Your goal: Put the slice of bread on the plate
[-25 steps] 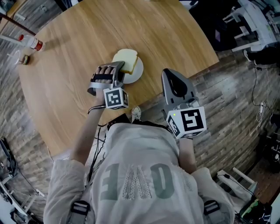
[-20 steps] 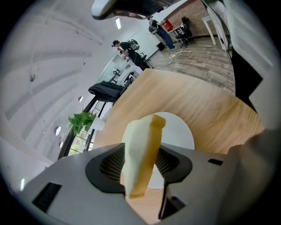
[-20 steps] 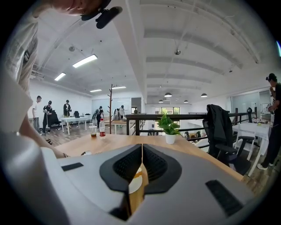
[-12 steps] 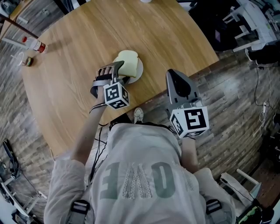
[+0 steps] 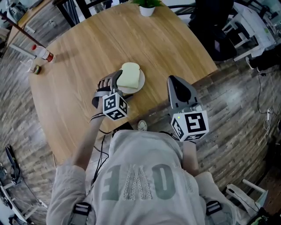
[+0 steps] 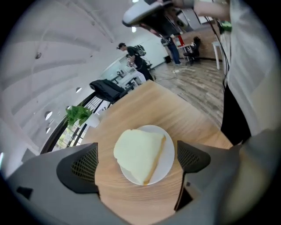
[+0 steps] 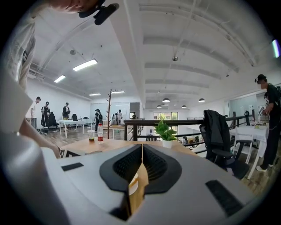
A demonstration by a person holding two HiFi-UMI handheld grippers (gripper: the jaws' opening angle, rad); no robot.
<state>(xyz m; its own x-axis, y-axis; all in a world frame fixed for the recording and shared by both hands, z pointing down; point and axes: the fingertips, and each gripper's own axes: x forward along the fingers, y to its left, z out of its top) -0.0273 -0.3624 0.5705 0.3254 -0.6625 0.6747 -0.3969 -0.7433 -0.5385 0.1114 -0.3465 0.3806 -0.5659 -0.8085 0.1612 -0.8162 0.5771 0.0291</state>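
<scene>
A pale slice of bread (image 5: pixel 129 75) (image 6: pixel 139 154) lies flat on a small white plate (image 5: pixel 139 83) (image 6: pixel 166 165) on the round wooden table (image 5: pixel 88 52). My left gripper (image 5: pixel 117 82) (image 6: pixel 138 160) hovers just on the near side of the plate, its jaws opening wide, with the bread lying loose between the fingers and touching neither pad. My right gripper (image 5: pixel 176 83) (image 7: pixel 141 169) hangs over the table's near right edge with its jaws pressed together and nothing in them.
A small potted plant (image 5: pixel 147 6) (image 7: pixel 166 132) stands at the table's far edge. A plastic bottle (image 5: pixel 43 53) and a small cup (image 5: pixel 37 69) sit at the far left. A dark chair (image 5: pixel 213 26) stands beyond the table on the right.
The left gripper's jaws have spread apart and let go of the bread, which now rests flat on the plate. The right gripper has stayed where it was.
</scene>
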